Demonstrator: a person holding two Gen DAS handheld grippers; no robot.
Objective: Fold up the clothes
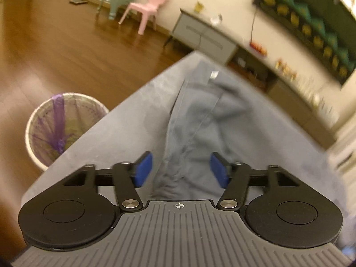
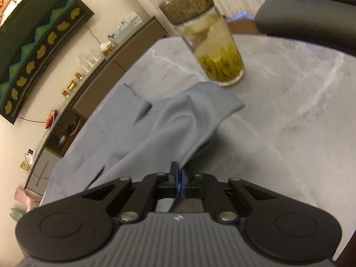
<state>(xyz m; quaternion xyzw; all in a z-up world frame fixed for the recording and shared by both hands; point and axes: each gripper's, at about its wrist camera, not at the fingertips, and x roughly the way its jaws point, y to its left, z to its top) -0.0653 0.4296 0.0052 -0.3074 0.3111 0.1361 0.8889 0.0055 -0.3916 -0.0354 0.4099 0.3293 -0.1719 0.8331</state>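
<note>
- Right gripper: fingers pinched fully together on a fold of the blue-grey garment. The cloth rises in a tented ridge from the counter straight into the pads.
- Left gripper: fingers stand roughly half open, blue pads either side of the garment, nothing clamped. Cloth lies below the gap, not touching the pads as far as I can tell.
- The garment lies rumpled along the grey marble counter, running from the near edge to the far corner; a white tag shows at its far end.
- Handling, my read: light, thin, floppy woven cloth. Zero stiffness, so it drapes and drags whatever is not held. Looks smooth, so a shallow pinch may slip; bite well in.
- Best hold: hems, seams or corners, where the layers are thicker. The left gripper should take the edge opposite the right's pinch so the fold line stays straight.
- Hazard: a glass tumbler of tea stands just past the garment's far right corner, near-touching. Breakable and full; dragged cloth could tip it.
- Off the counter, far left: a lined waste bin on the floor. Not relevant.
</note>
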